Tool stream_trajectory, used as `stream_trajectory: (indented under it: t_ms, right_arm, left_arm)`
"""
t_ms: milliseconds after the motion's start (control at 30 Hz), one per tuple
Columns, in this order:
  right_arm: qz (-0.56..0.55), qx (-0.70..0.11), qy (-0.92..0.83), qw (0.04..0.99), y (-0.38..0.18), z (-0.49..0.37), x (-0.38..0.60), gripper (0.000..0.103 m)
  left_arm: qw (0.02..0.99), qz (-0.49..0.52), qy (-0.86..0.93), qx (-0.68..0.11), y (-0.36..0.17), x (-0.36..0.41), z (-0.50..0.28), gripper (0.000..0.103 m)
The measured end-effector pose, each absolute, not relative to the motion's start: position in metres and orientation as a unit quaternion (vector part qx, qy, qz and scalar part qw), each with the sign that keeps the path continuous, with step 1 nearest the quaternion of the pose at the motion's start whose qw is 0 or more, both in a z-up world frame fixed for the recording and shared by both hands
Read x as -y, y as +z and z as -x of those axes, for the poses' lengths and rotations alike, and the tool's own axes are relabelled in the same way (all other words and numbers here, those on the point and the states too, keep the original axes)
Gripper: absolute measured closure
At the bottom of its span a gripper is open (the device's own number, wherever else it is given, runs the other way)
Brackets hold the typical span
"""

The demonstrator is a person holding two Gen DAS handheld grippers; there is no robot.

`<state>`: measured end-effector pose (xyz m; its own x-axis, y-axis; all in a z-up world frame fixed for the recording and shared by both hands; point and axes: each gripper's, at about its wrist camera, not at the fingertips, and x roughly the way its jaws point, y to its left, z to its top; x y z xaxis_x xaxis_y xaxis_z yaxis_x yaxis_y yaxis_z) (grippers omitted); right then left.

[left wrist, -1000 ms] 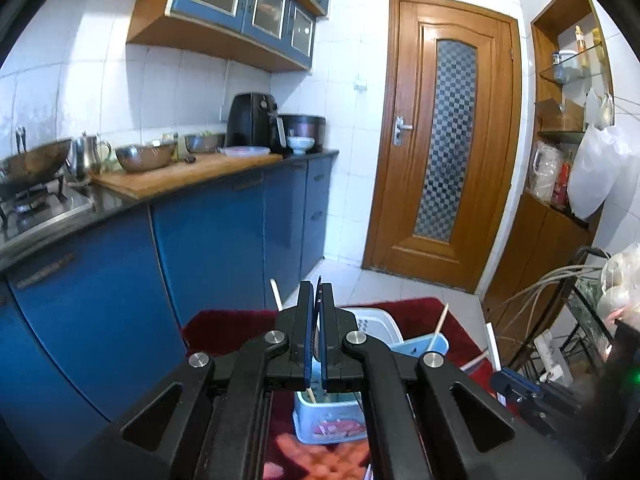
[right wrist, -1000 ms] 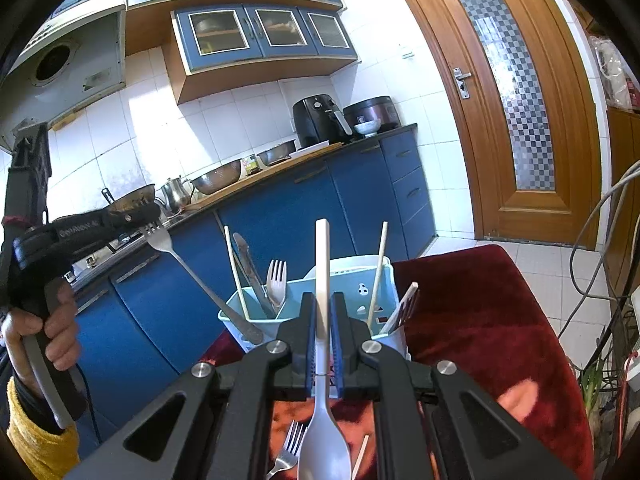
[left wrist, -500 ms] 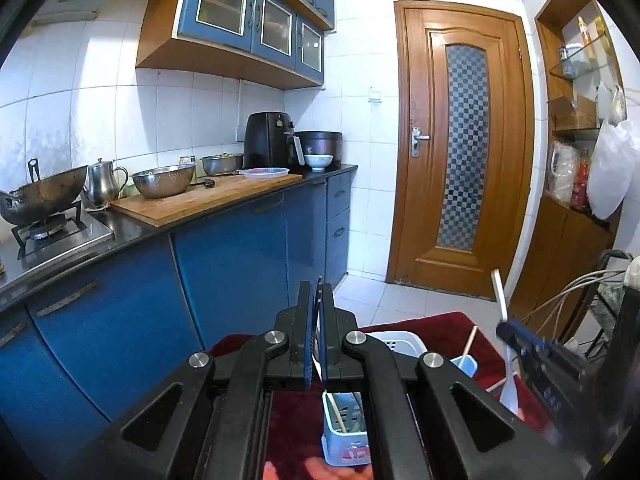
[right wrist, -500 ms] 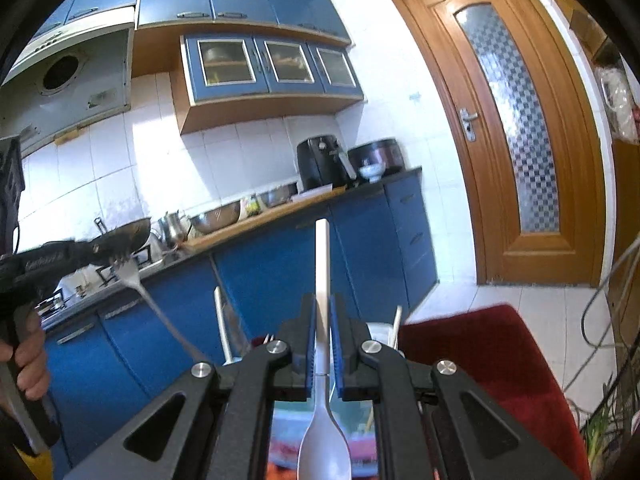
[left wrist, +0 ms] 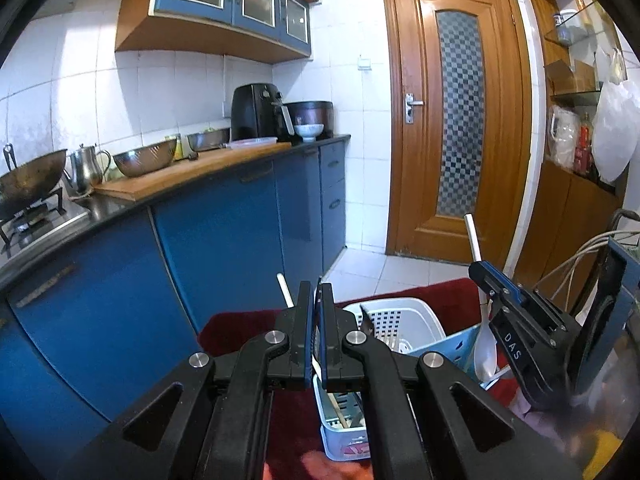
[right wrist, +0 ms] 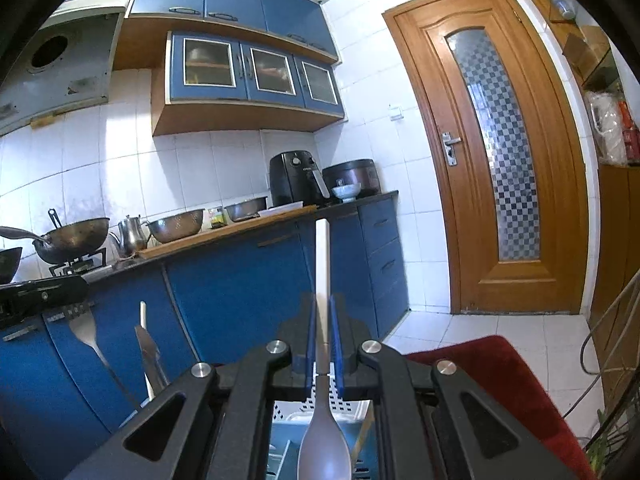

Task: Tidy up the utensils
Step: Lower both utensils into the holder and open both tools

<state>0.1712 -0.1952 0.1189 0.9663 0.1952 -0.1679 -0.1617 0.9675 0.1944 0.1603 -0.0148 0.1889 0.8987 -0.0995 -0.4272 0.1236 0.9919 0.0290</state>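
My right gripper (right wrist: 322,326) is shut on a white-handled spoon (right wrist: 322,264), handle pointing up and forward, grey bowl (right wrist: 325,450) toward the camera. It hangs over the light blue utensil caddy (right wrist: 288,440). The left wrist view shows the same gripper (left wrist: 486,276) and spoon (left wrist: 485,356) at the right, above the caddy (left wrist: 452,346). My left gripper (left wrist: 316,304) is shut on a thin fork handle seen edge-on. In the right wrist view that fork (right wrist: 86,330) slants down from the left gripper's body (right wrist: 40,294). A knife (right wrist: 148,354) and a chopstick (right wrist: 143,320) stand in the caddy.
A white slotted basket (left wrist: 400,316) sits behind the caddy on a dark red cloth (left wrist: 432,292). Blue kitchen cabinets (left wrist: 224,248) and a counter with pots run along the left. A wooden door (left wrist: 456,120) stands ahead. Cables and a rack (left wrist: 592,248) are at the right.
Both grippers have tilted upward and risen. The right gripper with the spoon has moved in closer above the caddy. The fork stays in the left gripper.
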Motion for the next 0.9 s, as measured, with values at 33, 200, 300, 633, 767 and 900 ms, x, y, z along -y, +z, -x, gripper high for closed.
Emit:
stream_trajectory:
  t_ms: [33,200,300,633,767,900]
  right_arm:
    - [-0.088,-0.094,0.091,0.988,0.116,-0.171,0.195,0.094]
    - [-0.083,-0.096,0.098,0.987,0.109,-0.164,0.196,0.094]
    - [-0.085,-0.105,0.109,0.985,0.109,-0.161,0.196,0.085]
    - [-0.084,-0.108,0.128,0.982,0.127,-0.14,0.199,0.066]
    - [-0.088,-0.114,0.136,0.98,0.137,-0.126,0.201,0.065]
    - [-0.085,-0.133,0.145,0.977,0.148,-0.106,0.201,0.065]
  left_arm:
    - [0.973,-0.027,-0.06,-0.223,0.184,0.015,-0.162,0.103]
    - [0.967,-0.016,-0.079,-0.243,0.168,0.018,-0.167,0.103]
    - [0.963,-0.005,-0.091,-0.255,0.162,0.018,-0.168,0.102]
    - [0.961,-0.008,-0.101,-0.259,0.163,0.024,-0.148,0.075]
    - [0.96,-0.004,-0.104,-0.26,0.166,0.02,-0.136,0.075]
    - [0.956,0.0,-0.111,-0.27,0.169,0.016,-0.121,0.075]
